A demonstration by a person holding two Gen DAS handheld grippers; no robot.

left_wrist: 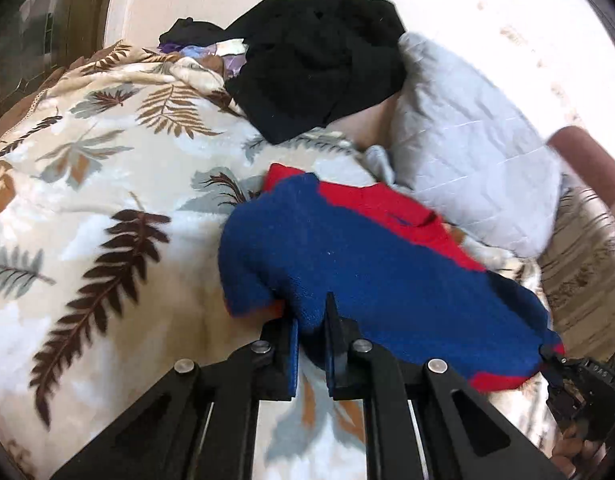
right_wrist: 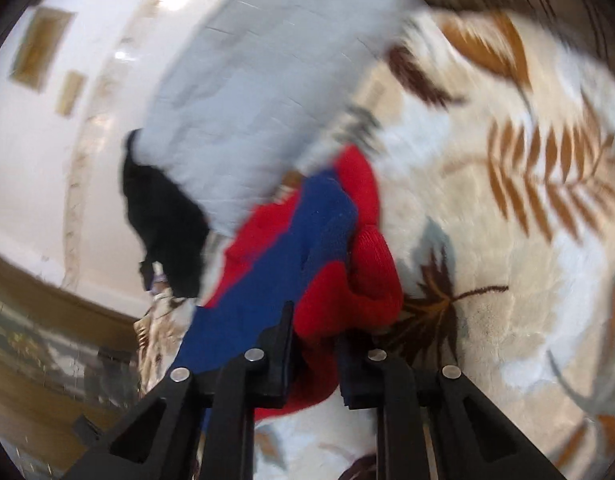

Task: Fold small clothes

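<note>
Partly blurred, both hand-held grippers clamp the sweater

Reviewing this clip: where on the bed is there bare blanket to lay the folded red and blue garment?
Free: the leaf-print blanket left of the red and blue garment, below the black clothes pile. Crowded: the far side, where that pile meets the grey quilted pillow, which borders the garment's right.
</note>
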